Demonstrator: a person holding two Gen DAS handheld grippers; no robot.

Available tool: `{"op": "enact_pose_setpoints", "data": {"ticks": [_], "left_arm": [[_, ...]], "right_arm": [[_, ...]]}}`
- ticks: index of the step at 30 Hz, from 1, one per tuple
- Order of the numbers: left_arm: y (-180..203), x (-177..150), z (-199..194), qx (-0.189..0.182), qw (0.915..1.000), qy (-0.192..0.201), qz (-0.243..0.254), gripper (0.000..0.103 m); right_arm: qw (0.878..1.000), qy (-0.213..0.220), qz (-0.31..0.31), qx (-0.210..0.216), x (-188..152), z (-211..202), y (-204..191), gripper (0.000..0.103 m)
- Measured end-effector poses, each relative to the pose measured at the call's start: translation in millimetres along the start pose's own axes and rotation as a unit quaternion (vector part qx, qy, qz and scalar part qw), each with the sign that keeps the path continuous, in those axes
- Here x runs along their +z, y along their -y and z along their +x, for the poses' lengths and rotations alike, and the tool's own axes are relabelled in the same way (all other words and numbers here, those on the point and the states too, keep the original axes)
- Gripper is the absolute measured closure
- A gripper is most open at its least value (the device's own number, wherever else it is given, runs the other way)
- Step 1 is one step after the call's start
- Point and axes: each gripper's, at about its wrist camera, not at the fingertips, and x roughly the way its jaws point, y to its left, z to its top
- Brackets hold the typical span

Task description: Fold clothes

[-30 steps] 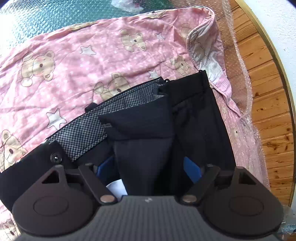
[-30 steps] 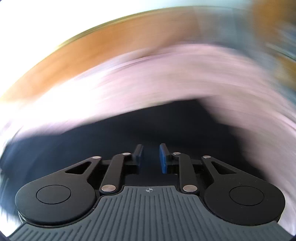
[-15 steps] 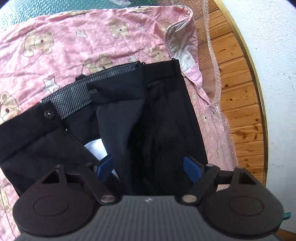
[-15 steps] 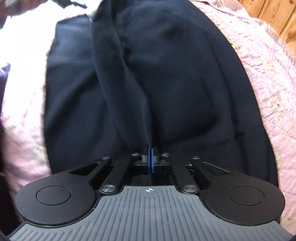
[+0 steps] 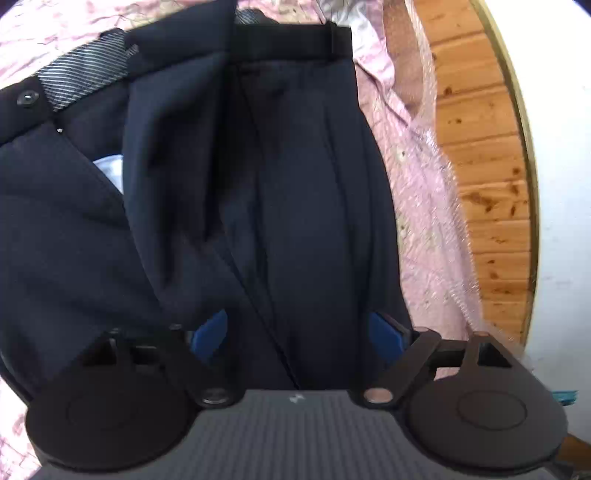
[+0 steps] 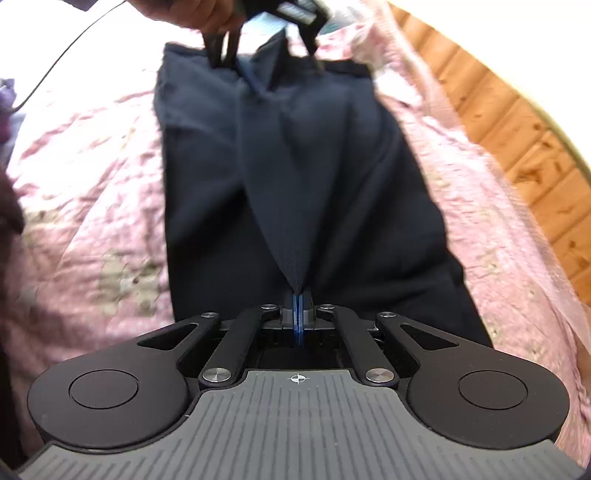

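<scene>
Black trousers (image 5: 303, 192) lie lengthwise on a pink blanket (image 5: 417, 206). Their waistband (image 5: 288, 40) and grey patterned lining (image 5: 85, 75) are at the top of the left wrist view. My left gripper (image 5: 297, 332) hovers low over the trouser cloth, open, its blue pads (image 5: 384, 334) wide apart and not pressing. In the right wrist view the trousers (image 6: 207, 192) run away from me, and my right gripper (image 6: 298, 314) is shut on a raised fold of the cloth. The ridge runs up to the left gripper (image 6: 266, 55), held by a hand (image 6: 192, 11) at the waistband end.
Pine boards (image 5: 487, 177) and a white wall (image 5: 561, 221) border the blanket on the right, with clear bubble wrap (image 5: 424, 74) along that edge. A thin black cable (image 6: 55, 66) hangs at the top left of the right wrist view.
My right gripper closed on a fold of the trousers and has drawn it into a taut ridge. My left gripper slid in closer over the trousers, still open.
</scene>
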Motion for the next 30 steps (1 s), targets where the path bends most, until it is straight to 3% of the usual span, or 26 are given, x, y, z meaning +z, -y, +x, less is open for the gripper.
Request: {"op": "enact_pose_setpoints", "data": {"ticks": [6,7,9,10,11,13,15,16,19,21,22,24,26,30], "left_arm": [[3,4,29,0.031,0.9994,-0.011,-0.011,0.020],[5,3,31,0.031,0.9995,-0.007,-0.009,0.025],[10,2,32,0.018,0.9998,-0.006,0.009,0.084],[11,2,29,0.002,0.9998,-0.008,0.019,0.096],[13,1,20,-0.010,0.9995,0.003,0.031,0.101],[17,-3,-6,-0.039,0.9972,0.034,0.054,0.102],[10,-8,-50,-0.094,0.9897,0.088,0.064,0.102],[0,-11,-68,-0.098,0.9873,0.108,0.062,0.102],[-43,-20,-83,-0.050,0.9897,0.133,0.014,0.098],[-63,-21,-82,-0.021,0.9897,0.140,-0.018,0.074],[-68,-21,-84,-0.013,0.9885,0.147,-0.032,0.052],[-68,-15,-95,-0.018,0.9831,0.178,-0.037,0.040],[-63,-2,-101,0.004,0.9804,0.195,-0.025,0.021],[-34,37,-79,0.069,0.9795,0.189,0.008,0.018]], "right_arm": [[0.997,0.052,0.037,-0.031,2,-19,11,0.103],[0.997,0.059,0.039,-0.035,4,-22,10,0.103],[0.996,0.069,0.042,-0.042,7,-27,7,0.103],[0.995,0.073,0.044,-0.045,9,-28,6,0.103],[0.995,0.076,0.047,-0.047,9,-32,6,0.103],[0.994,0.078,0.053,-0.046,10,-38,7,0.103],[0.996,0.069,0.055,-0.034,7,-39,5,0.103],[0.996,0.060,0.056,-0.024,5,-38,4,0.103],[0.998,0.017,0.051,0.009,-8,-19,-8,0.103],[0.998,-0.011,0.054,0.027,-17,-5,-17,0.103],[0.998,-0.020,0.052,0.032,-20,-1,-21,0.103],[0.997,-0.032,0.059,0.038,-21,4,-25,0.103],[0.994,-0.038,0.088,0.045,-21,5,-23,0.103],[0.981,-0.046,0.181,0.044,-23,2,-9,0.098]]}}
